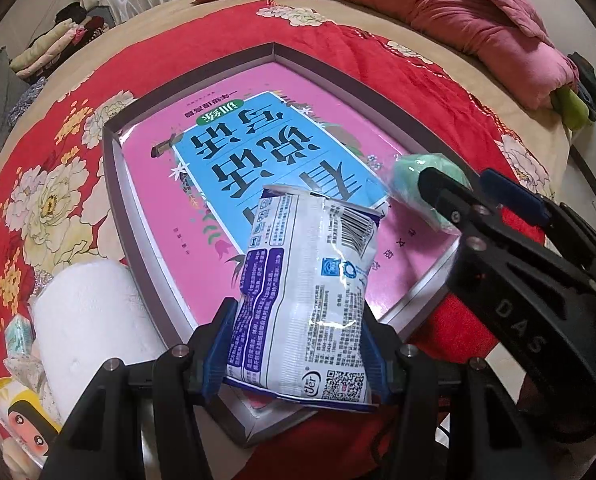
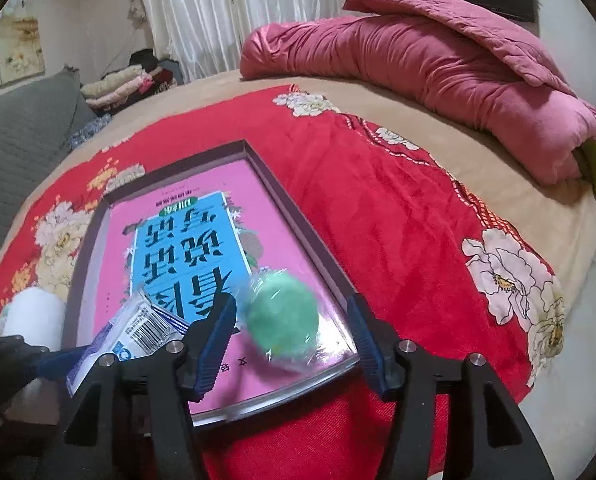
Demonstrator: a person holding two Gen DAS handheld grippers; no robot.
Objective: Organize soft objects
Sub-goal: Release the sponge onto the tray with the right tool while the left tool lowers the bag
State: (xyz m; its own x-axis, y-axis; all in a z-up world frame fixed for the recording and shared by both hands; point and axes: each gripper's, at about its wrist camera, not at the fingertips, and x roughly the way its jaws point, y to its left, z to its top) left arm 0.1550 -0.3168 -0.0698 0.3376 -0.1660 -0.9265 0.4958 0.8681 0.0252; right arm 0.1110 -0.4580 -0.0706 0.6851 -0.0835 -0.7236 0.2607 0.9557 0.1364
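Observation:
A shallow grey box (image 1: pixel 114 184) with a pink and blue book cover inside lies on the red flowered blanket. My left gripper (image 1: pixel 296 356) is shut on a white and purple soft packet (image 1: pixel 301 292), held above the box's near corner. My right gripper (image 2: pixel 292 344) is open; a green soft ball in clear wrap (image 2: pixel 284 320) is blurred between its fingers, over the box's right side. The ball (image 1: pixel 421 188) and right gripper (image 1: pixel 457 188) show in the left wrist view. The packet (image 2: pixel 138 336) shows in the right wrist view.
A white paper roll (image 1: pixel 86 320) and small tissue packs (image 1: pixel 18 336) lie left of the box. A rolled pink quilt (image 2: pixel 437 72) lies at the bed's far side. Folded clothes (image 2: pixel 126 84) are stacked beyond the bed. A grey sofa (image 2: pixel 14 128) stands left.

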